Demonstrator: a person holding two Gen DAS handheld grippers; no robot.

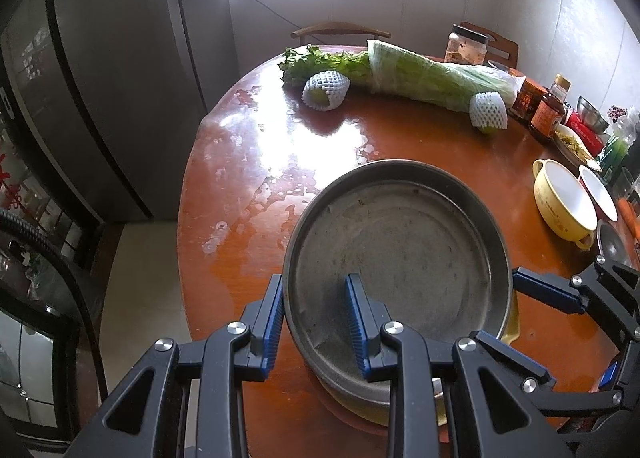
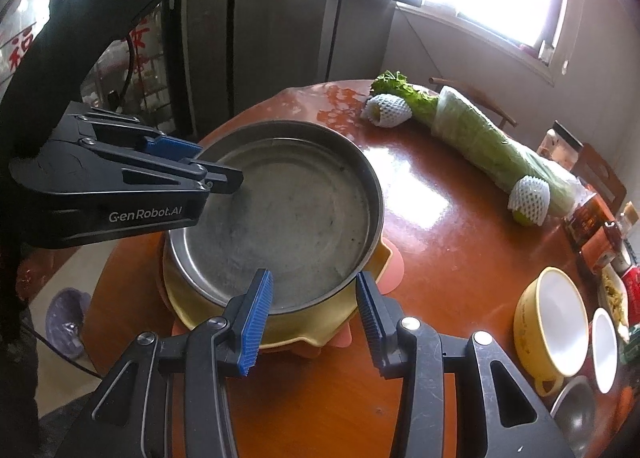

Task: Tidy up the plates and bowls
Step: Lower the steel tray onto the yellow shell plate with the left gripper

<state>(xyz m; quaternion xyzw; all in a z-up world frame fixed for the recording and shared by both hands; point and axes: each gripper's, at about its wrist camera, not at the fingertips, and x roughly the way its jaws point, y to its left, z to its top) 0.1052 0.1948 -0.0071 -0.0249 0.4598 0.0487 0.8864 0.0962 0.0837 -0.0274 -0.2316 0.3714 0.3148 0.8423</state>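
Observation:
A round metal pan (image 1: 400, 242) (image 2: 280, 214) rests on a yellow bowl (image 2: 304, 324) over an orange mat (image 2: 394, 270) at the table's near edge. My left gripper (image 1: 316, 318) straddles the pan's near rim, one finger outside and one inside, with a gap still between its pads; it also shows in the right wrist view (image 2: 208, 162). My right gripper (image 2: 314, 318) is open, its fingers either side of the pan's rim; it also shows in the left wrist view (image 1: 556, 290). A yellow two-handled bowl (image 2: 554, 322) (image 1: 564, 198) and a small white bowl (image 2: 604, 350) stand to the right.
On the round wooden table (image 2: 440, 258) lie bagged celery (image 1: 432, 74), two foam-netted fruits (image 1: 324, 88), jars and sauce bottles (image 1: 548, 110) at the far right, a small metal bowl (image 2: 576, 414). A fridge (image 1: 120, 78) stands to the left, chairs behind.

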